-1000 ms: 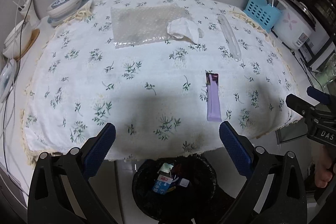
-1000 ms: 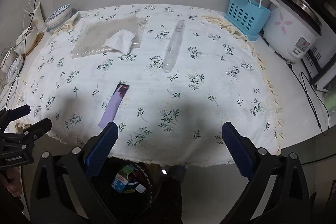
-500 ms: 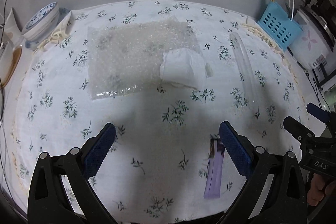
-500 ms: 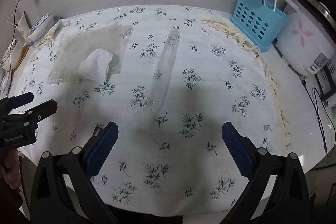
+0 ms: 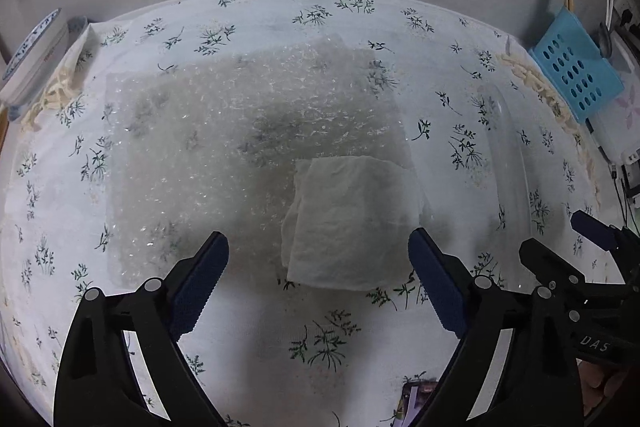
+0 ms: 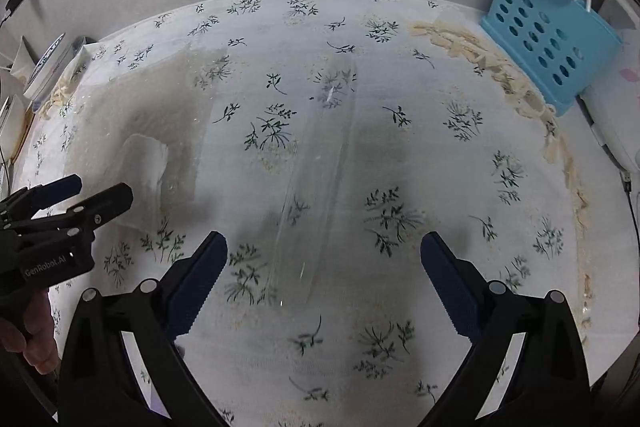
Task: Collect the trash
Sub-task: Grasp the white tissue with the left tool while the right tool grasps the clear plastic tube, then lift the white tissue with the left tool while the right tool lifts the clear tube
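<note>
We hold the left gripper (image 5: pixel 318 259) over the white tissue (image 5: pixel 352 219), jaws wide but just been closing a bit, nothing btw them yet. The tissue lies on the bubble wrap (image 5: pixel 224 147), so we may pinch both. The right gripper (image 6: pixel 324 263), jaws wide, is above the clear tube (image 6: pixel 320 179) mid-surface; it can roll away. The blue basket (image 6: pixel 548 39) at the far right edge holds chopsticks, utensils.

You see a white tablecloth (image 5: pixel 256 339) with dark green sprigs, a white tissue (image 5: pixel 352 223), clear bubble wrap (image 5: pixel 200 147), and a blue basket (image 5: pixel 576 71) at two o'clock.
</note>
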Tool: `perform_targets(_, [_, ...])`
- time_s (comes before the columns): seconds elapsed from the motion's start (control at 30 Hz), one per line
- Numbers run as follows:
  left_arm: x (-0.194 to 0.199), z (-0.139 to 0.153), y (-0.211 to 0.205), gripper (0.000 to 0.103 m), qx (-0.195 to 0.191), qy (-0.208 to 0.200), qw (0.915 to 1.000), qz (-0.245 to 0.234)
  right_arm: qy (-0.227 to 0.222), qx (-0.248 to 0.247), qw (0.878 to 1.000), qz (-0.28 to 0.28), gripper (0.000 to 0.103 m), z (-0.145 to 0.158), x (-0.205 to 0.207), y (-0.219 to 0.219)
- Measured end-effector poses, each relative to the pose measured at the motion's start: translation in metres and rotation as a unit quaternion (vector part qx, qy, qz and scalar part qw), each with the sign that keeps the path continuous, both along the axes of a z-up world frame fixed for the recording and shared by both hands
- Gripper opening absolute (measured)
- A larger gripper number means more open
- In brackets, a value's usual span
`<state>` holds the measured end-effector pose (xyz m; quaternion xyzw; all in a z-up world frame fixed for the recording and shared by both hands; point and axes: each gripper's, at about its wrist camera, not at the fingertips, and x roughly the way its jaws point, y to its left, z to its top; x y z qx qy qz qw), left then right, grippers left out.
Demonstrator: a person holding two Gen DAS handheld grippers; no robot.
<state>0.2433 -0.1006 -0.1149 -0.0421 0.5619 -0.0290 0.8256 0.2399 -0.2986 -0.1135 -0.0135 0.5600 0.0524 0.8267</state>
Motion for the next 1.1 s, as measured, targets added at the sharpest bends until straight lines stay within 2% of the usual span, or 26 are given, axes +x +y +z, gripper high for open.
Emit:
perform_targets(0.17, [0.006, -0.007, -0.002, 0.077, -0.004, 0.006, 1.0, 0.0, 0.02, 0.013, 1.0, -0.007, 0.09, -0.011, 0.013, 0.0])
perform_targets(0.5, [0.007, -0.01, -0.003, 0.051, 0.004, 0.017, 0.9998, 0.001, 0.049, 0.026, 0.998, -0.014, 0.077, -0.024, 0.029, 0.005])
perform_targets(0.67, [0.005, -0.01, 0.002, 0.033, 0.002, 0.021, 0.9998, 0.006, 0.046, 0.021, 0.999, -0.017, 0.073, -0.024, 0.034, 0.007])
perform_targets(0.87, [0.002, -0.008, 0.008, 0.008, -0.006, 0.025, 0.9996, 0.006, 0.048, 0.003, 0.998, -0.035, 0.05, -0.024, 0.041, 0.013])
perform_targets(0.9, [0.002, -0.008, 0.008, 0.007, -0.007, 0.024, 0.9997, 0.007, 0.048, -0.001, 0.998, -0.039, 0.043, -0.023, 0.041, 0.011])
perform_targets(0.93, [0.001, -0.007, 0.009, 0.006, -0.008, 0.022, 0.9997, 0.007, 0.048, -0.004, 0.998, -0.042, 0.031, -0.023, 0.042, 0.01])
perform_targets(0.97, [0.0, -0.006, 0.01, 0.005, -0.008, 0.02, 0.9997, 0.007, 0.049, -0.003, 0.998, -0.043, 0.027, -0.022, 0.043, 0.009])
perform_targets(1.1, [-0.004, 0.0, 0.013, 0.005, -0.015, 0.014, 0.9997, 0.01, 0.05, 0.01, 0.998, -0.042, 0.026, -0.022, 0.043, 0.004])
